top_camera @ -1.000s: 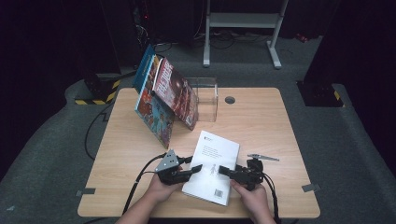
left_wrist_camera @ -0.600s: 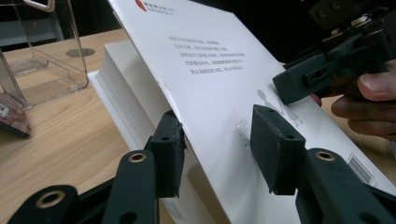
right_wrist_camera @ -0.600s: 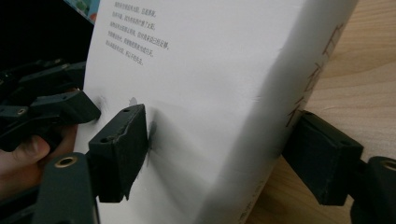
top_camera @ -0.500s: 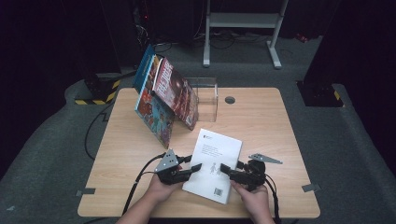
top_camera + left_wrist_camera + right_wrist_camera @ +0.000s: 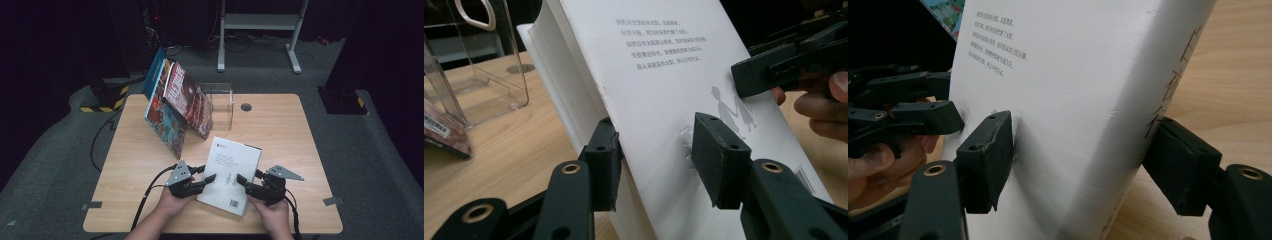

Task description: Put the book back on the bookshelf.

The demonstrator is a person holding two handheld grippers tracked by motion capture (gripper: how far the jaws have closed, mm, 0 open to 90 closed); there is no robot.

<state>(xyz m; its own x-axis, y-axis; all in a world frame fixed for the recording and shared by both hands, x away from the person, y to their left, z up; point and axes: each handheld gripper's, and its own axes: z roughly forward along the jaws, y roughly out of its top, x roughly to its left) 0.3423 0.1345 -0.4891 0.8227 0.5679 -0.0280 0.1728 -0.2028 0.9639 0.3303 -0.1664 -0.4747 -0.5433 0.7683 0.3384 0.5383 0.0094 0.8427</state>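
**Now both my grippers clamp the white book at the near edge of the table**

Right now the white book (image 5: 231,172) sits toward the near edge of the table (image 5: 280,135), about midway along it, back cover up, with its barcode at the near corner and its near end lifted toward me. A block of small print and a little drawing of two figures show on the cover.

In the left gripper view, my left gripper (image 5: 656,150) is clenched on the book's left side: one pad presses the page block from below, the other dents the cover from above. In the right gripper view, my right gripper (image 5: 1088,157) has just been closing its jaws, and they now grip the spine side, one pad pushing a crease into the cover, the other against the spine edge with its lettering.

Farther out, toward the far left corner of the table, a row of colourful books (image 5: 177,107) leans against a clear plastic holder (image 5: 220,102). A small round hole (image 5: 246,106) lies near the far edge, just right of the holder. Cables trail from both grippers off the near edge.
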